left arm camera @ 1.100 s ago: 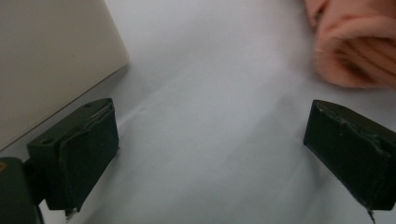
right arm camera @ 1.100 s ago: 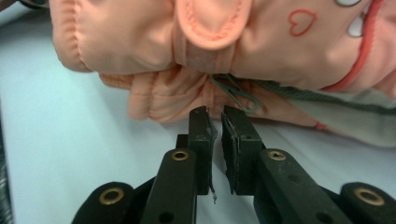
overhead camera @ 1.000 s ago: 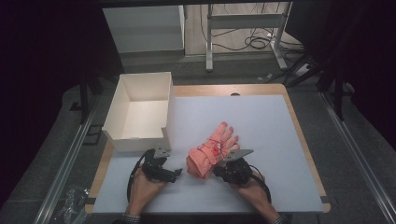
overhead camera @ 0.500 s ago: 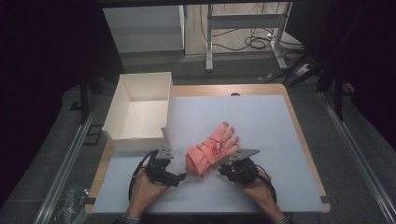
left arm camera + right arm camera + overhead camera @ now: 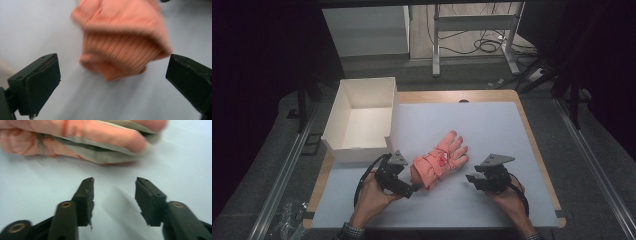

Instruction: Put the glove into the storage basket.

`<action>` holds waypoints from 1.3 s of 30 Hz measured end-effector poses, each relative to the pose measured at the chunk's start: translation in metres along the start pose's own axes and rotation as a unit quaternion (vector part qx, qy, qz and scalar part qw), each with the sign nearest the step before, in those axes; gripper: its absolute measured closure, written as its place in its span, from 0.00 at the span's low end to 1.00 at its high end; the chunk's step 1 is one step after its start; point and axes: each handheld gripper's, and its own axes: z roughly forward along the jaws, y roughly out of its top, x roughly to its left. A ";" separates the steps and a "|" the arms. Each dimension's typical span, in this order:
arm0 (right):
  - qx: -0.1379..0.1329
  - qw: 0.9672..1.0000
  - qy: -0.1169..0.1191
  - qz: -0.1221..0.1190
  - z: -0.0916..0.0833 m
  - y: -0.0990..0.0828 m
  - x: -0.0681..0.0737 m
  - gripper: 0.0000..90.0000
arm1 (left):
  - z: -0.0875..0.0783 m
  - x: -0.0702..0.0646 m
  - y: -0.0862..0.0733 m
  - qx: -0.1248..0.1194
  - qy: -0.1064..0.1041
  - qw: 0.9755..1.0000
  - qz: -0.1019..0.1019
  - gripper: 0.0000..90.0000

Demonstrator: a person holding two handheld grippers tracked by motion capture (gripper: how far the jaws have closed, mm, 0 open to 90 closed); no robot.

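Two hand-held grippers flank a salmon-pink knitted glove [image 5: 439, 160] lying flat on the white desk [image 5: 492, 125] beside an open white cardboard box [image 5: 362, 120]: the left hand-held gripper [image 5: 404, 187] gapes wide near the cuff, the right hand-held gripper [image 5: 472, 179], jaws just parting, holds nothing.

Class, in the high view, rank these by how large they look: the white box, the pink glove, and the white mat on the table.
1. White mat
2. White box
3. Pink glove
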 end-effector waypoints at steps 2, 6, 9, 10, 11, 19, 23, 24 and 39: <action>-0.001 1.000 -0.012 0.003 -0.003 -0.003 -0.007 0.47 | 0.000 -0.003 0.008 0.003 -0.004 1.000 0.006 0.00; -0.008 0.999 -0.035 0.013 -0.010 -0.009 -0.021 0.40 | 0.003 -0.006 0.024 0.004 -0.009 1.000 0.014 0.00; -0.010 0.998 -0.050 0.024 -0.013 -0.013 -0.031 0.35 | 0.010 -0.006 0.037 0.011 -0.004 1.000 0.019 0.00; -0.011 0.998 -0.054 0.028 -0.014 -0.014 -0.034 0.34 | 0.013 -0.006 0.041 0.015 0.001 1.000 0.023 0.00; -0.010 0.998 -0.059 0.029 -0.014 -0.015 -0.036 0.33 | 0.017 -0.005 0.045 0.019 0.006 0.999 0.026 0.00; 0.004 0.997 -0.067 0.040 -0.007 -0.025 -0.046 0.29 | 0.050 -0.004 0.064 0.052 0.009 0.998 0.039 0.00; -0.001 0.997 -0.065 0.038 -0.007 -0.027 -0.046 0.28 | 0.068 -0.003 0.065 0.079 0.010 0.996 0.041 0.00; -0.002 0.997 -0.065 0.037 -0.007 -0.027 -0.046 0.28 | 0.071 -0.003 0.065 0.085 0.009 0.996 0.041 0.00; -0.004 0.997 -0.064 0.038 -0.006 -0.028 -0.046 0.28 | 0.099 -0.007 0.047 0.155 0.027 0.987 0.036 0.04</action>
